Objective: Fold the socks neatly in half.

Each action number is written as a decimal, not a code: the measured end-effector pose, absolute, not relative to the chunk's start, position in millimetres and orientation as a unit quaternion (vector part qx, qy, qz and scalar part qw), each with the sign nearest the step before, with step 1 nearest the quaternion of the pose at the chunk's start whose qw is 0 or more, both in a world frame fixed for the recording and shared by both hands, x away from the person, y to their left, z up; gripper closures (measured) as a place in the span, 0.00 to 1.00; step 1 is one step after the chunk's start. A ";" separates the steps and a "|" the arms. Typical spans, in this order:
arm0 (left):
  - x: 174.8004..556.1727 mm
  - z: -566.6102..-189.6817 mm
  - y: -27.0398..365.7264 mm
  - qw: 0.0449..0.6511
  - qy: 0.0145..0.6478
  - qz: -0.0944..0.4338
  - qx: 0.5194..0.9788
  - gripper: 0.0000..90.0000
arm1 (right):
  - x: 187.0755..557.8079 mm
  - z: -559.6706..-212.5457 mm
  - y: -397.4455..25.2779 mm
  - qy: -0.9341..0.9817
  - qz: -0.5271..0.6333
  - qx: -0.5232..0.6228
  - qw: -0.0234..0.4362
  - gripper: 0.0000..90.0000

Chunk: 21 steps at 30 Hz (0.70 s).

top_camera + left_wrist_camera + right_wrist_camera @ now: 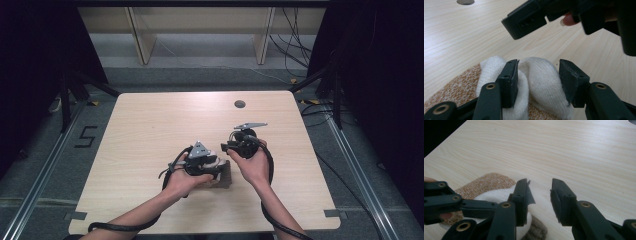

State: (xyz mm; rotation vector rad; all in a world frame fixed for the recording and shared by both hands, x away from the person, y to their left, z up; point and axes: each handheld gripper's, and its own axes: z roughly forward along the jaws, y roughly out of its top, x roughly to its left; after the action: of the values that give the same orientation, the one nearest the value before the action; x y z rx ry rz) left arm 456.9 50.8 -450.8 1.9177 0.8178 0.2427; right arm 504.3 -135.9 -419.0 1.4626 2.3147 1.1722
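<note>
Fingers (511, 82) of my left gripper (537, 83) stand parted with the white toe of a knitted white-and-orange-speckled sock (541, 82) bulging up between them; the cloth touches the inner faces, but I cannot tell whether they pinch it or merely straddle it. In the high view my left gripper (212, 165) sits low at centre frame, pressed over the small bundle of fabric (225, 175) on the pale wooden desk (150, 125).

My right gripper (540, 195) is open too, with nothing between its fingers (564, 200). In its own view the sock (489, 182) lies at lower left, just beside and partly under its left finger, with a duller brown-grey knitted piece (536, 231) peeking out at the bottom edge. From above, my right gripper (227, 146) hovers just up and right of the bundle, tilted toward it.

The sock's length seems to run from the white toe toward the orange body at lower left of the left gripper view, so I judge the free end faces my right gripper, which is the nearer free tool. Between them, the black fingers (526, 21) crowd the upper part of the left gripper view: collision there is my main worry. A round cable hole (239, 104) lies well apart, upper centre.
</note>
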 end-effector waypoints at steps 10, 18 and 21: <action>452.9 -423.3 75.5 0.537 0.348 0.117 0.759 0.53 | 504.5 -422.7 -140.4 0.775 0.391 0.488 0.085 0.74; 461.2 -438.2 90.4 0.489 0.367 0.103 0.784 0.52 | 498.6 -428.6 -152.8 0.770 0.388 0.500 0.084 0.74; 462.6 -448.3 85.3 0.479 0.363 0.087 0.795 0.53 | 494.7 -431.7 -156.3 0.768 0.382 0.508 0.077 0.74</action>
State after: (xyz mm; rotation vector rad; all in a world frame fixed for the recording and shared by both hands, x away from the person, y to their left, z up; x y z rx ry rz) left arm 462.6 85.3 -448.3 1.9399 0.8864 0.2122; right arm 494.7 -156.3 -431.7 1.5213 2.3027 1.1451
